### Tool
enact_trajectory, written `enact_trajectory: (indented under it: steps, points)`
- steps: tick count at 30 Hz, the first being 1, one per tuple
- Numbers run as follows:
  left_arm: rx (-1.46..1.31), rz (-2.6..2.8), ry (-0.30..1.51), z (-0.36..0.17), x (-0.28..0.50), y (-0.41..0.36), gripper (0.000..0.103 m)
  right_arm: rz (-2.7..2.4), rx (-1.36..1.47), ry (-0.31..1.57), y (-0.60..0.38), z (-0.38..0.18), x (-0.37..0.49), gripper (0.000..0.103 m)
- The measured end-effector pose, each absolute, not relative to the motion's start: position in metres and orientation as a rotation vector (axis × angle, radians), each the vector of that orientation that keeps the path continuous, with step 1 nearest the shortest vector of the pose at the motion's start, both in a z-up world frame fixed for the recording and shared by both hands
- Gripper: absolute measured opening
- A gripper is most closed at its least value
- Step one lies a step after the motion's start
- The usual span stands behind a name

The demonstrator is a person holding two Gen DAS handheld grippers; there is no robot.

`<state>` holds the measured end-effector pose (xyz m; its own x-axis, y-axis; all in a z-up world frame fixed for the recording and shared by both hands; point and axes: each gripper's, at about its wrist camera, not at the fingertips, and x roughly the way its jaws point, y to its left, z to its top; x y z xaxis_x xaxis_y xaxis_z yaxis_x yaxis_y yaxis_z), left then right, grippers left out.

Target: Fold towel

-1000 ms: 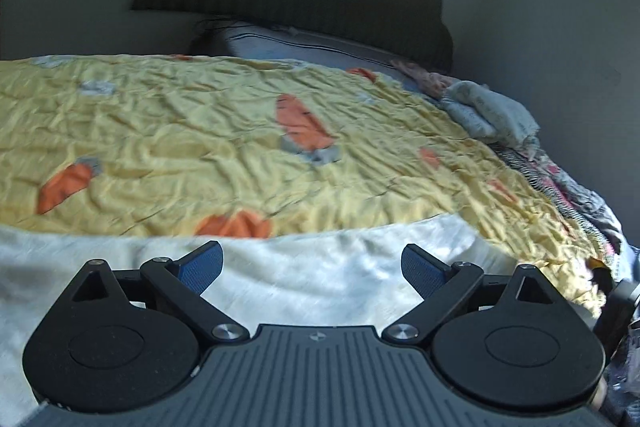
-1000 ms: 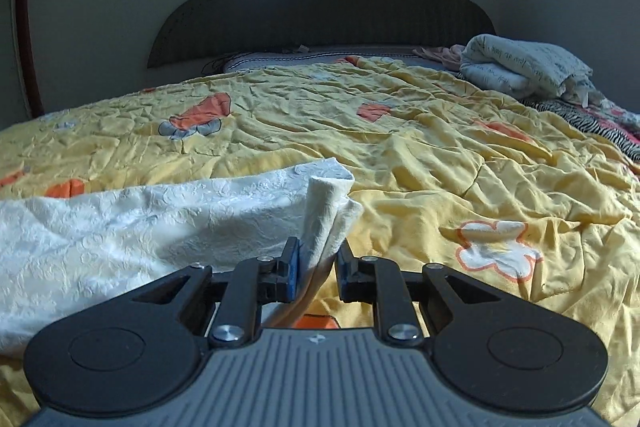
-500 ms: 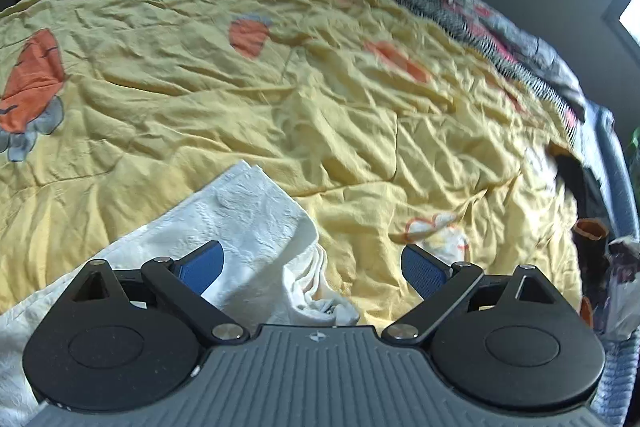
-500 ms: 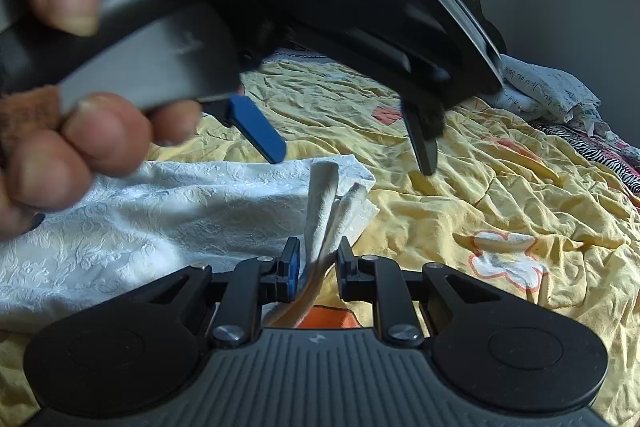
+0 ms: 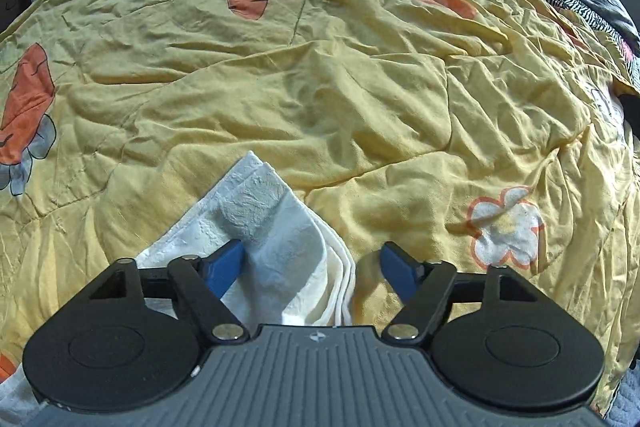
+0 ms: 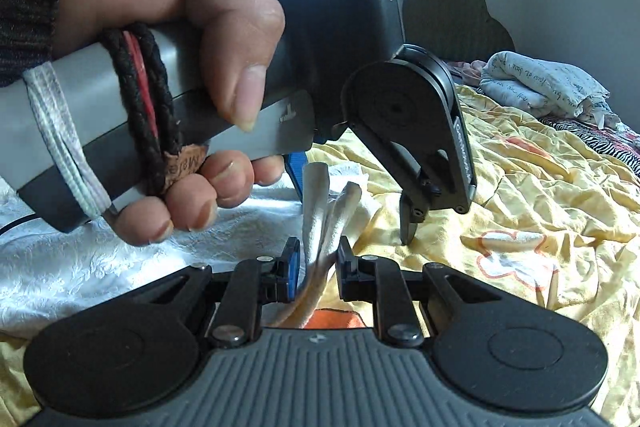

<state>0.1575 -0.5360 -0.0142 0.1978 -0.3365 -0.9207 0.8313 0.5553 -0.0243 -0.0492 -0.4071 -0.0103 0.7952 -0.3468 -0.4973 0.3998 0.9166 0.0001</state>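
The towel [image 5: 276, 251] lies on the yellow bedspread [image 5: 360, 87], its layered corner bunched up between my two grippers. My right gripper [image 6: 318, 263] is clamped on a pinch of those layers, which stand up from its jaws. My left gripper [image 5: 310, 267] points down over the same corner, jaws half open and just now closing, the corner between the blue pads [image 5: 224, 267] but not yet pressed.

The risk, I think, is catching only the top layers, so the lower ones slip free and the fold splits. Closing so near my right gripper could also tug the cloth out of it.

A second ago my left gripper looked level across the bed, jaws wide; now it looks down on the corner, and my left hand [image 6: 160, 27] fills the right camera's view.
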Motion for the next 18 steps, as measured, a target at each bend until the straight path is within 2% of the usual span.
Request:
enact_trajectory:
  steps: [3,7,9,10,11,12,13,18]
  points:
    - [0.567,-0.857,1.052,-0.010,0.160,-0.532,0.039,-0.394,0.107,0.505,-0.410,-0.010,-0.052,0.018]
    - [0.492,-0.871,1.044,-0.006,0.166,-0.517,0.029,-0.386,0.091,0.519,-0.407,-0.014,-0.049,0.019]
    - [0.441,-0.875,1.048,-0.005,0.169,-0.509,0.021,-0.379,0.088,0.534,-0.406,-0.014,-0.047,0.029]
    - [0.419,-0.876,1.046,-0.005,0.169,-0.506,0.019,-0.376,0.087,0.541,-0.405,-0.015,-0.046,0.041]
    - [0.397,-0.875,1.041,-0.004,0.169,-0.502,0.018,-0.374,0.083,0.544,-0.404,-0.015,-0.046,0.058]
    - [0.387,-0.875,1.034,-0.003,0.168,-0.499,0.017,-0.365,0.077,0.539,-0.403,-0.014,-0.046,0.066]
    - [0.387,-0.875,1.023,-0.002,0.166,-0.498,0.017,-0.352,0.073,0.532,-0.402,-0.014,-0.047,0.070]
    - [0.403,-0.868,0.990,0.002,0.158,-0.493,0.015,-0.319,0.106,0.544,-0.407,-0.015,-0.044,0.070]
